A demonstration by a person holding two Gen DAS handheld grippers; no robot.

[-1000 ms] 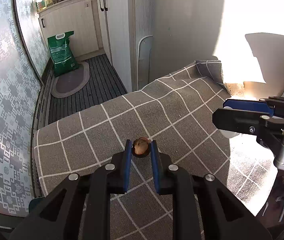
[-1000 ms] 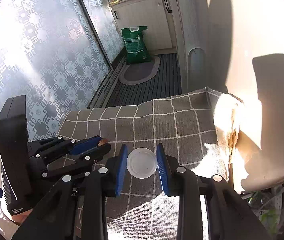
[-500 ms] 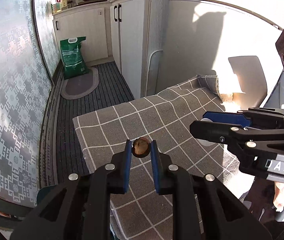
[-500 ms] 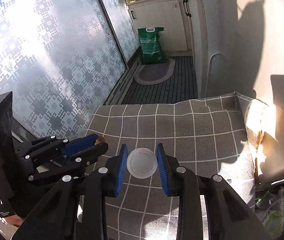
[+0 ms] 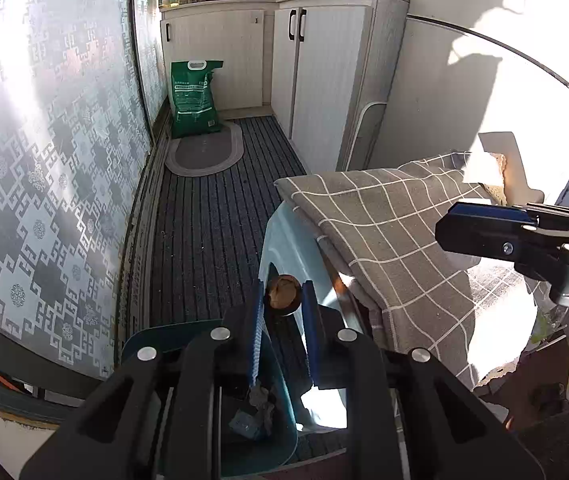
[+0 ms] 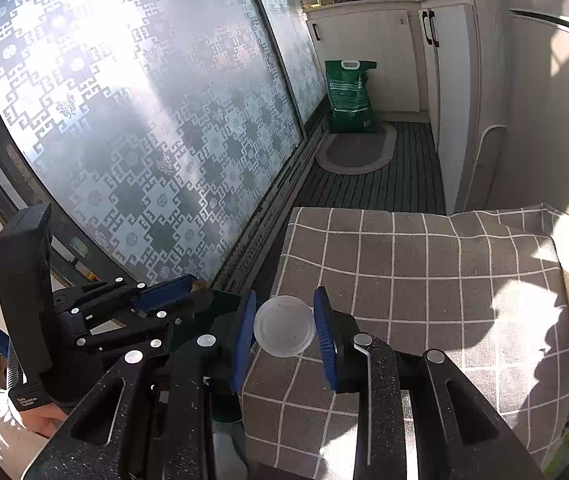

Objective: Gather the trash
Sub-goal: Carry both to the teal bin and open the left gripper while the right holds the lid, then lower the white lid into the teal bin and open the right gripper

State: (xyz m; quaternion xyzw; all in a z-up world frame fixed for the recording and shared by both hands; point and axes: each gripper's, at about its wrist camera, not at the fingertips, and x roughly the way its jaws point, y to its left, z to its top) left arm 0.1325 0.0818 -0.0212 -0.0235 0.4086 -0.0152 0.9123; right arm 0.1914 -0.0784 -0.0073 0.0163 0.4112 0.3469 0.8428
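Left wrist view has the left gripper clamped on a small brown nut-like scrap, hanging right over the teal bin beside the checked tabletop; release looks next. Right wrist view adds what that one hides: the right gripper pinching a translucent round lid, above the tabletop's near corner, bin just left.

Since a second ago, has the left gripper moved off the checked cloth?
Yes. The left gripper, gripping the brown nut, has moved left past the checked cloth edge, above the bin.
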